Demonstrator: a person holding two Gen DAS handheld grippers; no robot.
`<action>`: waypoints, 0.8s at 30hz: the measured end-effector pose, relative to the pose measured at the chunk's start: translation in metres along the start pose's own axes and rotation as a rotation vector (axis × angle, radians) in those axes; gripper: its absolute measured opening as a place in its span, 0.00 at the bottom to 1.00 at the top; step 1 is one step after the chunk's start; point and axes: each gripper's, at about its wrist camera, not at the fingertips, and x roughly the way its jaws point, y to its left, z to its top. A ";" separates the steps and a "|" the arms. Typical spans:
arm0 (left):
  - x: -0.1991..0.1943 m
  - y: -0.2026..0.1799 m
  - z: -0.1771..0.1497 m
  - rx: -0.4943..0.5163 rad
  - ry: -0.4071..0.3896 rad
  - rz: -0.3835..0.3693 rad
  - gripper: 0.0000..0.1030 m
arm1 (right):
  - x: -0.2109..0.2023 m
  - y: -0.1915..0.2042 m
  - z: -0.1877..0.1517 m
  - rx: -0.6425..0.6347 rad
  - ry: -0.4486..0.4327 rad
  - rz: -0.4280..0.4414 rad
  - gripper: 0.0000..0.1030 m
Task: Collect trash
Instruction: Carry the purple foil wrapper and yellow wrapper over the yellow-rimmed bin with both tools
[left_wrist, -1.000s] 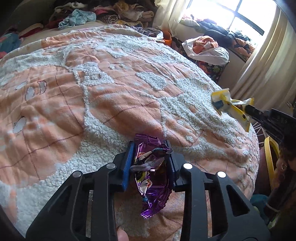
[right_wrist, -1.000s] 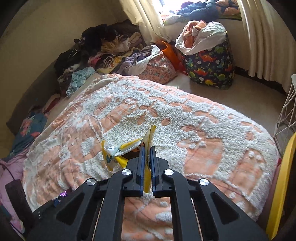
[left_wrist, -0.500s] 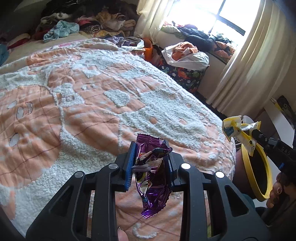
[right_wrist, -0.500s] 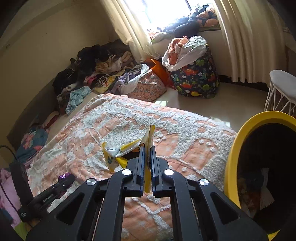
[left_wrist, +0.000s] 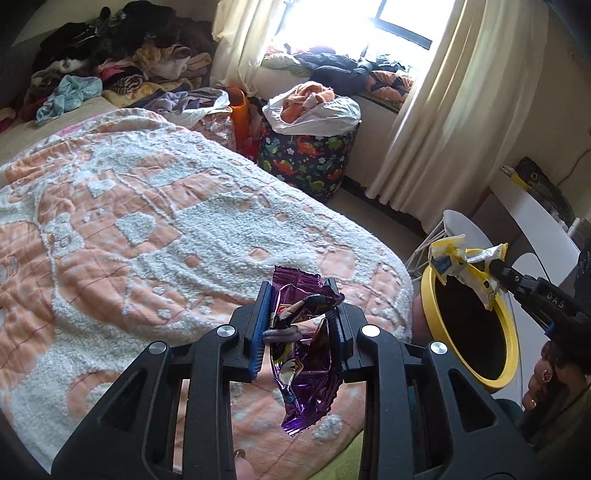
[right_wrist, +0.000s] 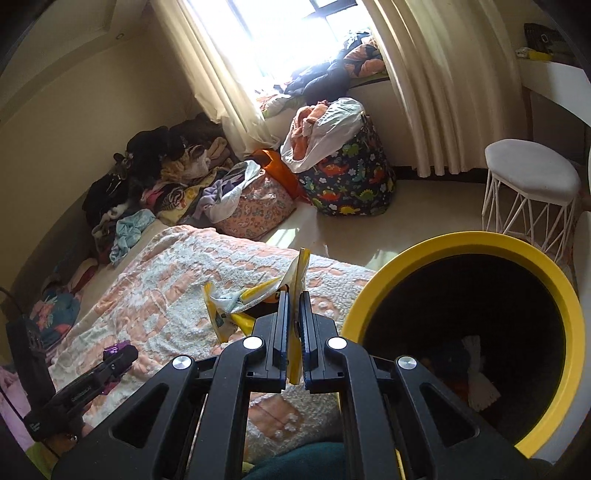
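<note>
From the left wrist camera, your left gripper (left_wrist: 299, 325) is pinching a crumpled purple wrapper (left_wrist: 303, 354) between its blue-padded fingers (left_wrist: 260, 332), the foil hanging down below them over the orange and white blanket (left_wrist: 147, 221) near the bed's edge. Off to the right, your right gripper (left_wrist: 496, 271) is reaching in, clamping a yellow and white wrapper (left_wrist: 458, 264) above the rim of the yellow bin (left_wrist: 476, 332). A dinosaur-print basket (left_wrist: 306, 155) is standing by the curtain (left_wrist: 443, 110).

From the right wrist camera, your right gripper (right_wrist: 293, 321) is squeezing the yellow and white wrapper (right_wrist: 255, 299) with its fingers pressed nearly together, the wrapper sticking up and out to the left. It is hanging over the blanket (right_wrist: 166, 295), just left of the yellow bin (right_wrist: 476, 243), whose dark inside is showing some scraps at the bottom. Your left gripper (right_wrist: 114, 356) is showing at lower left with a bit of the purple wrapper (right_wrist: 112, 349) at its tip. A white stool (right_wrist: 528, 173) is standing behind the bin.
</note>
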 end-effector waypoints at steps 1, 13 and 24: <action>0.001 -0.006 0.001 0.008 0.001 -0.007 0.21 | -0.002 -0.004 0.001 0.006 -0.004 -0.009 0.06; 0.005 -0.056 0.005 0.090 0.002 -0.067 0.21 | -0.019 -0.039 0.011 0.047 -0.043 -0.107 0.06; 0.012 -0.098 0.000 0.159 0.016 -0.129 0.21 | -0.038 -0.075 0.015 0.082 -0.083 -0.211 0.06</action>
